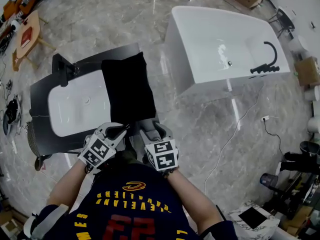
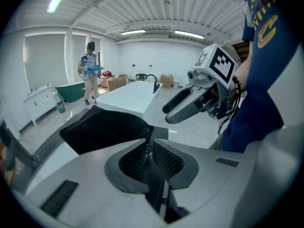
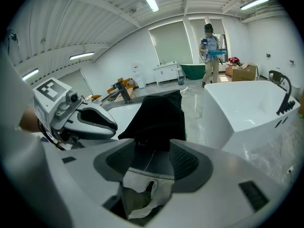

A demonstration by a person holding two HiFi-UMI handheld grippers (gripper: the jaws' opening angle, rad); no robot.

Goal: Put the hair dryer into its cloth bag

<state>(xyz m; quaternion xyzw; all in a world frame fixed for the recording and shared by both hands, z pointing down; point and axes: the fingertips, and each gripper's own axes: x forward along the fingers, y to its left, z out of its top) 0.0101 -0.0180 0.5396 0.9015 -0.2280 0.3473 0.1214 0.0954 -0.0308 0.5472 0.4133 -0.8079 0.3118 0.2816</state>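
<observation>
The black cloth bag (image 1: 127, 86) lies draped over the right end of a black-sided bathtub (image 1: 40, 91), its near edge toward me. My left gripper (image 1: 124, 129) is at that near edge, jaws pressed together on the bag's corner (image 2: 102, 127); in the left gripper view the left gripper (image 2: 148, 148) shows only a thin slit. My right gripper (image 1: 150, 130) sits just right of it. In the right gripper view the right gripper (image 3: 152, 158) stands open, with the bag (image 3: 159, 115) just beyond its tips and a thin string running into the gap. No hair dryer shows in any view.
A white freestanding bathtub (image 1: 220, 49) with a black faucet (image 1: 265, 64) stands to the right across a strip of marble floor. A cable (image 1: 235, 134) trails on the floor. A person (image 2: 90, 72) walks at the far end of the room. A wooden stool (image 1: 27, 36) is far left.
</observation>
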